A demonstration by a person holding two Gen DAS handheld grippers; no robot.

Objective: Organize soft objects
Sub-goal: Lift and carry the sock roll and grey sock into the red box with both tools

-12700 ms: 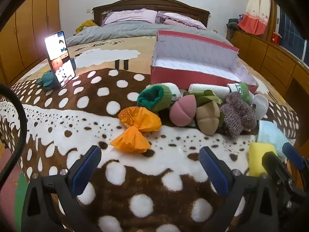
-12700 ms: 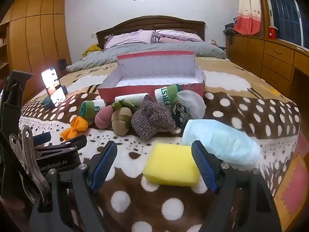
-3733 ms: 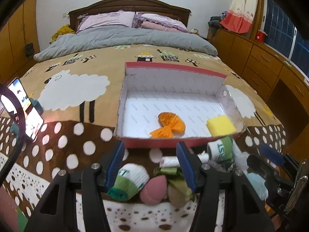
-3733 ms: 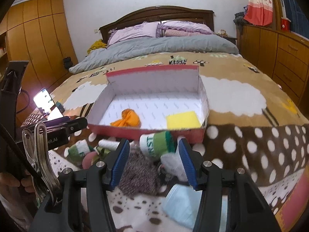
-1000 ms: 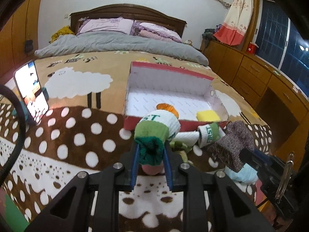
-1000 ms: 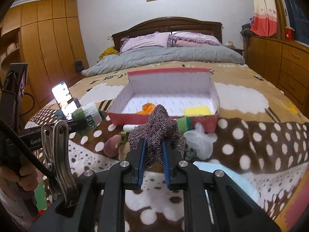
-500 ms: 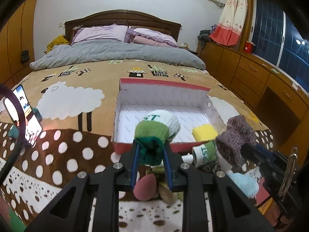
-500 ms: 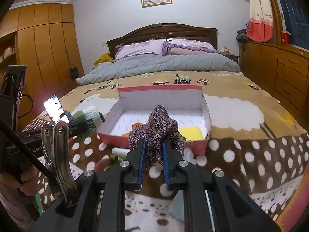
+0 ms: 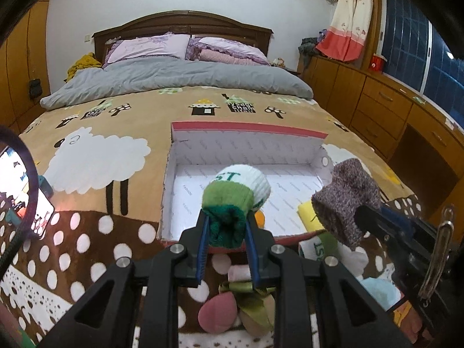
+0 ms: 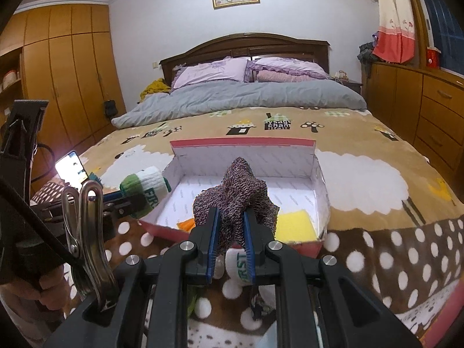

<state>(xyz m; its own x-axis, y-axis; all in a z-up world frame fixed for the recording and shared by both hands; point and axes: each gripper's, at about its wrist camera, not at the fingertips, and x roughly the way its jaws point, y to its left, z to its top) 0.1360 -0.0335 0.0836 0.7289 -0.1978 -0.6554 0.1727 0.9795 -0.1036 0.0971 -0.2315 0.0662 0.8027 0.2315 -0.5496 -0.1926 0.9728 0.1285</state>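
The left gripper [image 9: 227,226] is closed on a rolled green-and-white sock [image 9: 236,192], its blue pads [image 9: 203,243] pinching the dark green cuff; the roll stands up from the jaws, white end farthest from the camera, in front of the near wall of the open box. The right gripper [image 10: 230,229] is closed nearly tight on a mottled purple knit sock [image 10: 237,187], which bunches upward above the pads. Both tools tilt downward toward the bed, side by side; in the right wrist view the left gripper [image 10: 132,200] enters from the left with its sock [image 10: 145,187] at the box's left wall.

The red-edged white box [image 9: 290,139] lies on the patterned blanket [image 9: 95,150]. Inside it lie a yellow sponge [image 10: 294,224] and an orange item [image 10: 187,224], both partly hidden. Before the box, on the spotted part of the blanket, rest another green-and-white sock roll [image 9: 317,246], a pink pad [image 9: 216,314] and olive fabric [image 9: 250,301]. A lit phone [image 10: 72,169] stands at the left. A hand [image 10: 49,290] grips the left tool's handle.
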